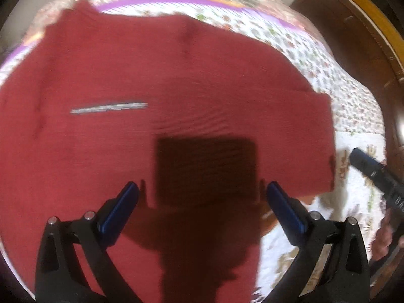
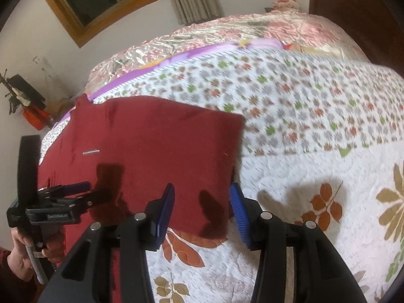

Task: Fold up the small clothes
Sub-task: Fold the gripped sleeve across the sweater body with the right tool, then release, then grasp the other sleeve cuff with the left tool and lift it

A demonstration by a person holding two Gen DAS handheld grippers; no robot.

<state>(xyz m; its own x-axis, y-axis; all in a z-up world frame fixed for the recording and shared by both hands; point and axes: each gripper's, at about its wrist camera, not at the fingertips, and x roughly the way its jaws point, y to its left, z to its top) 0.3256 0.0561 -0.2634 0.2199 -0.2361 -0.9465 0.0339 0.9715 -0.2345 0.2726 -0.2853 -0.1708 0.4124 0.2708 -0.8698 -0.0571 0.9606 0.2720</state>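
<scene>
Dark red knit, a small sweater (image 2: 151, 149), spread flat on the floral quilt (image 2: 303, 116) of a bed, filling the left half of the right wrist view from about nine o'clock to the centre, its right edge cut straight and its near corner hanging toward six o'clock. Looks soft and limp, faintly ribbed, with a thin pale strip (image 1: 108, 107) stitched across it at about ten o'clock in the left wrist view; blurred enough that seams and collar cannot be told. Seems partly folded already, judging by the squared right side and a second layer showing at the near edge, though not certain. Left gripper (image 1: 202, 202) poised over the cloth with blue pads (image 1: 118, 209) spread wide and nothing between them, its square shadow thrown on the knit just ahead. Right gripper (image 2: 202, 209) likewise spread wide and empty, straddling the near right corner of the sweater at six o'clock, pads on either side of the hem but not pinching it. Probably a reach for the next fold: calls for lowering both, closing on the near edge at two spots, then lifting and carrying it over toward twelve o'clock while keeping the layers aligned.
</scene>
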